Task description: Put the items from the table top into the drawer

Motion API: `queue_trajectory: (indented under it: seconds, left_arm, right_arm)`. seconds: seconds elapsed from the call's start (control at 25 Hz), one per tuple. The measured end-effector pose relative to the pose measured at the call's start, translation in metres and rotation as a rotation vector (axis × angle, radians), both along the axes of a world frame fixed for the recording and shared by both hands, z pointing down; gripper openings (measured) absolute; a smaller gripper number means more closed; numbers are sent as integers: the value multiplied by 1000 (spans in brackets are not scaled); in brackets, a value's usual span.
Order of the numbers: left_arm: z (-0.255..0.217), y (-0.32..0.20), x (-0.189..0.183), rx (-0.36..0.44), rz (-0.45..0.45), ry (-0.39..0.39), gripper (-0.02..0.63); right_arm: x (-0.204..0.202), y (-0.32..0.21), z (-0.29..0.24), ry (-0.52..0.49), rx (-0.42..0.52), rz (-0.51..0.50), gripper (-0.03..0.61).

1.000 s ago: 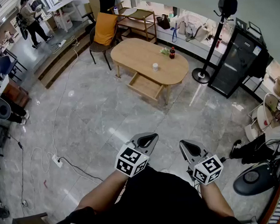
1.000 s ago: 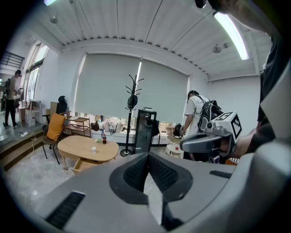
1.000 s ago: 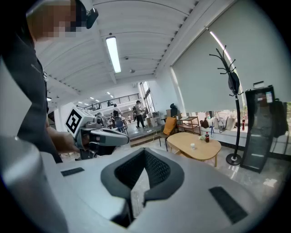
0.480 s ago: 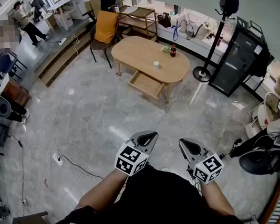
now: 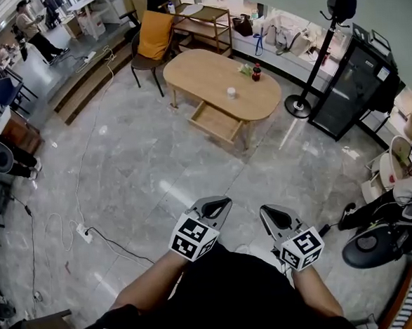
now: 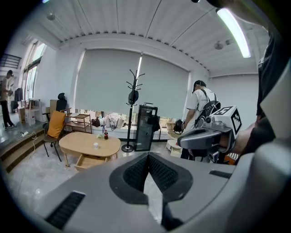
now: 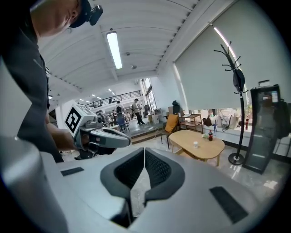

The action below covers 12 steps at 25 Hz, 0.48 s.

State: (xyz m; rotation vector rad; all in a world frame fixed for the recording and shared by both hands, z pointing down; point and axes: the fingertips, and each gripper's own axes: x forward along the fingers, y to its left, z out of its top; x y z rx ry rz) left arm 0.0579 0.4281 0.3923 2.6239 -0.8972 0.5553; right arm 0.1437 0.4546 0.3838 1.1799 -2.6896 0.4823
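An oval wooden table (image 5: 206,72) stands far ahead across the floor, with its drawer (image 5: 216,124) pulled open below the near edge. On the top stand a white cup (image 5: 231,92), a dark bottle with a red cap (image 5: 256,71) and a small green item (image 5: 244,69). My left gripper (image 5: 219,208) and right gripper (image 5: 270,216) are held side by side close to my body, both shut and empty, well short of the table. The table (image 6: 89,142) shows small in the left gripper view, and the table (image 7: 200,141) also in the right gripper view.
A chair with an orange cover (image 5: 153,39) and a wooden shelf (image 5: 207,26) stand behind the table. A coat stand (image 5: 302,104) and a black cabinet (image 5: 348,90) are to its right. Cables and a power strip (image 5: 83,235) lie on the floor at left. People stand at both sides.
My right gripper has drifted slightly left and forward. The left gripper has barely moved. Both stay shut, and the items on the table are unmoved.
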Motion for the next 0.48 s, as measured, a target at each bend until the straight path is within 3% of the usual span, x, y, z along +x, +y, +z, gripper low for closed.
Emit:
queue_trajectory:
  seconds: [0.48]
  left_arm:
    - [-1,-98,-41,-11,21,22,2]
  right_arm:
    - [-44,-89,3,12,-43,17,3]
